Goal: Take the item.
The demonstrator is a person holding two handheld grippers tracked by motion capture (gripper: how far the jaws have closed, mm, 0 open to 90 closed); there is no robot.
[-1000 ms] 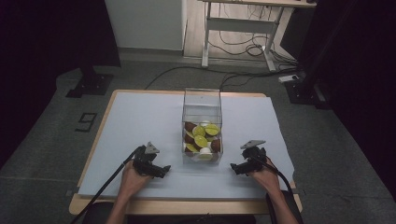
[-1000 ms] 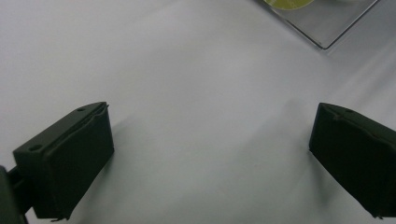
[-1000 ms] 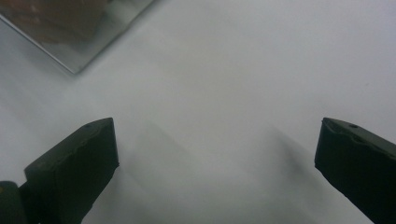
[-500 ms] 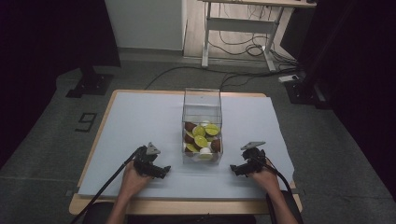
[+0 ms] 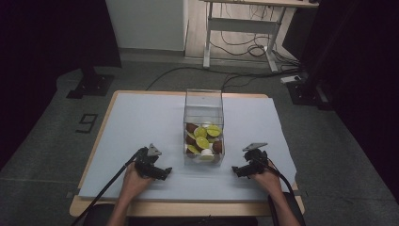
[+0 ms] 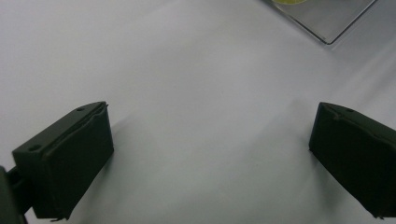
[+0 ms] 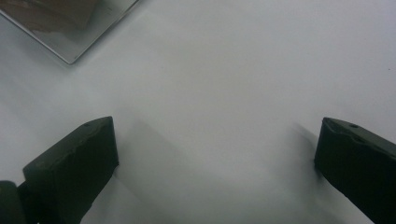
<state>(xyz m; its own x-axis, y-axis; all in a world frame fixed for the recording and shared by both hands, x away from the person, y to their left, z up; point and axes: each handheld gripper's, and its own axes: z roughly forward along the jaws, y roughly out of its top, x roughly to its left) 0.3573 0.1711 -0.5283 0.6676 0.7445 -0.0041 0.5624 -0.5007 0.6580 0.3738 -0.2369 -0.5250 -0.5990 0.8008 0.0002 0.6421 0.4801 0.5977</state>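
A clear plastic box [image 5: 203, 126] stands mid-table, holding green, brown and white pieces [image 5: 203, 140]. My left gripper [image 5: 162, 172] rests on the pale sheet to the box's left front, open, with nothing between its jaws [image 6: 210, 154]. A corner of the box [image 6: 327, 23] shows at the top right of the left gripper view. My right gripper [image 5: 237, 172] rests to the box's right front, open and empty [image 7: 215, 158]. A box corner [image 7: 70, 32] appears at the top left of the right gripper view.
A pale sheet [image 5: 141, 122] covers the wooden table [image 5: 89, 165]. Cables trail from both grippers toward the near edge. On the floor behind stand a desk frame [image 5: 240, 28] and dark stands [image 5: 94, 84].
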